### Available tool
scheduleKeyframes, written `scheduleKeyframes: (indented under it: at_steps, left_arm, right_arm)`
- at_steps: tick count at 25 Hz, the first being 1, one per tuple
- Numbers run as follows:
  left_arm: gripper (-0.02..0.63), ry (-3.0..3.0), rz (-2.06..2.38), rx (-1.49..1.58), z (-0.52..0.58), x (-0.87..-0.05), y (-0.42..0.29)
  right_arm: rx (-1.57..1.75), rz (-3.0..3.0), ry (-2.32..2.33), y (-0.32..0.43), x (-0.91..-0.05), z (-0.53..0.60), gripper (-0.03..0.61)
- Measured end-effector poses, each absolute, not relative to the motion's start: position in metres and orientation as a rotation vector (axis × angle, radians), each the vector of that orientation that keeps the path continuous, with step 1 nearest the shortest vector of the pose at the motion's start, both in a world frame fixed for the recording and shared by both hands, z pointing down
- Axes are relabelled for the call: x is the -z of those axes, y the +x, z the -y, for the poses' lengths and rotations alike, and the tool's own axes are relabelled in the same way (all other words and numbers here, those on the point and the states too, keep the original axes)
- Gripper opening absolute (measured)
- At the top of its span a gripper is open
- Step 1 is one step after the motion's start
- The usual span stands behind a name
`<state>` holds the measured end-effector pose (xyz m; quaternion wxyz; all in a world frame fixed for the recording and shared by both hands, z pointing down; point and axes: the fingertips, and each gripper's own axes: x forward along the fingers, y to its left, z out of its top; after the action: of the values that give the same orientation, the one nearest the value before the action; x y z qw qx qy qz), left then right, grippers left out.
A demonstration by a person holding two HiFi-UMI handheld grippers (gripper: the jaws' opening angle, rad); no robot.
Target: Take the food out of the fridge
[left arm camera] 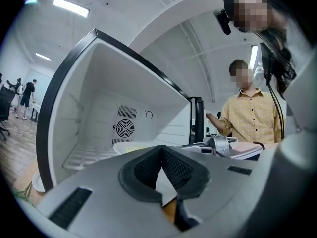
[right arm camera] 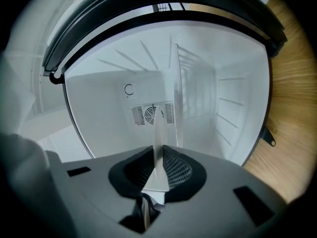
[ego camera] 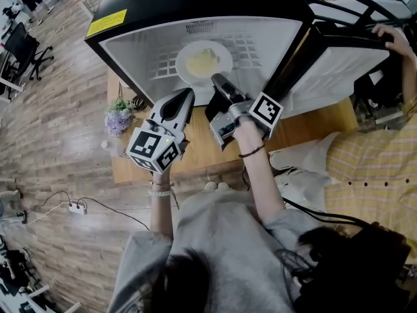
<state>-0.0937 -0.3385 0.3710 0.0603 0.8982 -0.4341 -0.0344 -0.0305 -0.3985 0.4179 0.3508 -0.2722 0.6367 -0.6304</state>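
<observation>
Food point(ego camera: 201, 60), a pale yellow heap, lies on a white plate point(ego camera: 221, 49) inside a small fridge point(ego camera: 273, 34) that stands open on a wooden worktop point(ego camera: 195, 150).

Head view: the right hand-held gripper point(ego camera: 217, 81) reaches into the fridge and meets the near rim of the plate. The left hand-held gripper point(ego camera: 187, 98) hangs just left of it, outside the opening and apart from the plate. At the far right a second person's hand point(ego camera: 389, 34) rests on the open door point(ego camera: 339, 64).

Left gripper view: the jaws of the left hand-held gripper point(left arm camera: 161, 148) are together at the tips with nothing between them. Beyond them the plate point(left arm camera: 119, 146) sits low in the fridge point(left arm camera: 94, 83), in front of a round fan grille point(left arm camera: 125, 128).

Right gripper view: the right hand-held gripper point(right arm camera: 159, 153) is clamped on the plate point(right arm camera: 161, 130), which shows edge-on as a thin white strip running away from the pads.

Handling, as a judgement: the plate looks stiff, smooth and thin at the rim, so it may slip between the pads, and held by one edge alone it will tend to droop on the far side. The food looks soft and loose and could slide off if the plate tips. The rim is the only place to take hold. A second grip on the left rim would steady it, and the plate is best drawn out level and slowly.
</observation>
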Motion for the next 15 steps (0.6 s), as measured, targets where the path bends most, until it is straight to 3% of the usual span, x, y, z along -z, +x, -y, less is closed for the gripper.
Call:
scheduleKeyframes:
  at_steps: [15]
  left_arm:
    - [0.008,2.801,1.208,0.083,0.287,-0.358,-0.073]
  right_arm:
    - [1.624,-1.687,-0.666,-0.016,-0.406,0.35,0.046]
